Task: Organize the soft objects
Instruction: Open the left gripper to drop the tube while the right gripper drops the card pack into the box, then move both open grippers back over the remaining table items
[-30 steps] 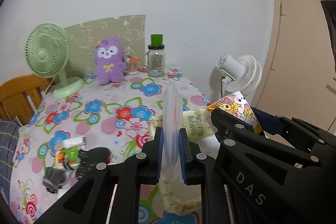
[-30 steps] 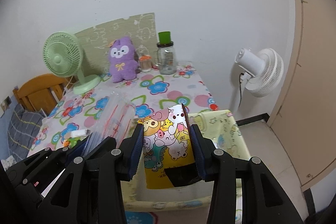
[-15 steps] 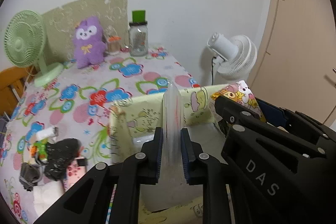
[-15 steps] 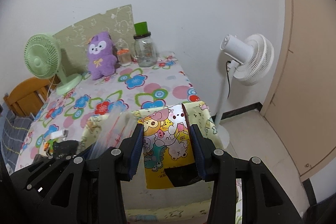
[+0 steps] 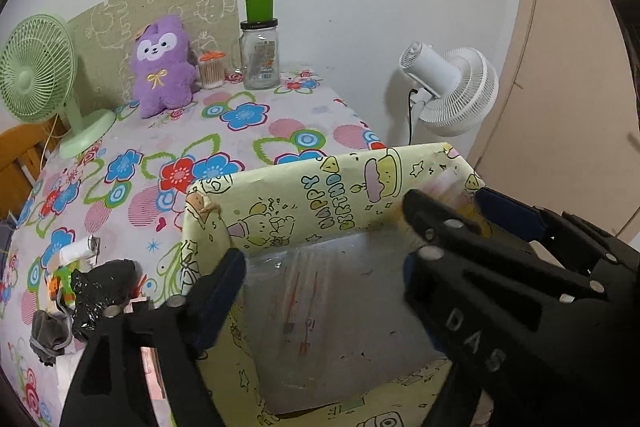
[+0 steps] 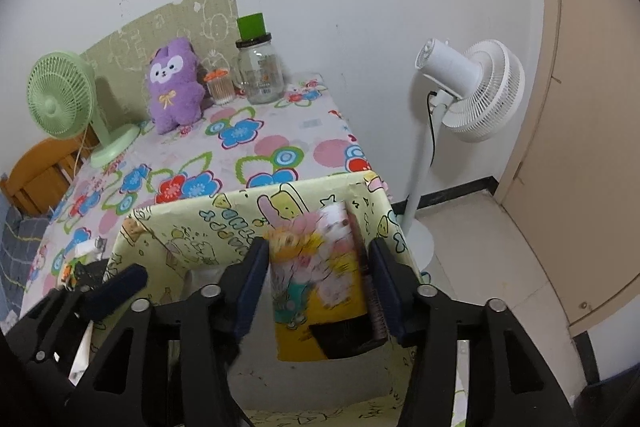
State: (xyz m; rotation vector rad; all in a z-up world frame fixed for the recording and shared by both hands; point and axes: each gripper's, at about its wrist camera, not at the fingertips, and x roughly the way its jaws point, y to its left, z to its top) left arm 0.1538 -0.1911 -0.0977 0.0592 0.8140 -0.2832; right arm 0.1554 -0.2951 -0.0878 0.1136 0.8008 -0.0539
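A pale yellow cartoon-print box [image 5: 320, 187] [image 6: 192, 223] stands open at the near edge of the flowered table. My left gripper [image 5: 320, 267] is open above the box; a clear plastic zip bag [image 5: 320, 319] lies loose inside it. My right gripper [image 6: 316, 267] is open over the box's right side. A yellow cartoon-print pouch [image 6: 316, 275], motion-blurred, hangs between its spread fingers, seemingly dropping in. A purple plush toy [image 5: 162, 67] [image 6: 176, 87] sits at the table's back.
A green desk fan [image 5: 36, 79], a glass jar with green lid [image 5: 260, 55] and a small swab jar [image 5: 212, 67] stand at the back. Black and small items [image 5: 100, 287] lie left of the box. A white floor fan [image 6: 468, 91] stands right of the table.
Both grippers moved forward over the box and opened. The clear bag left my left gripper and now lies in the box. The pouch slipped free of my right fingers.
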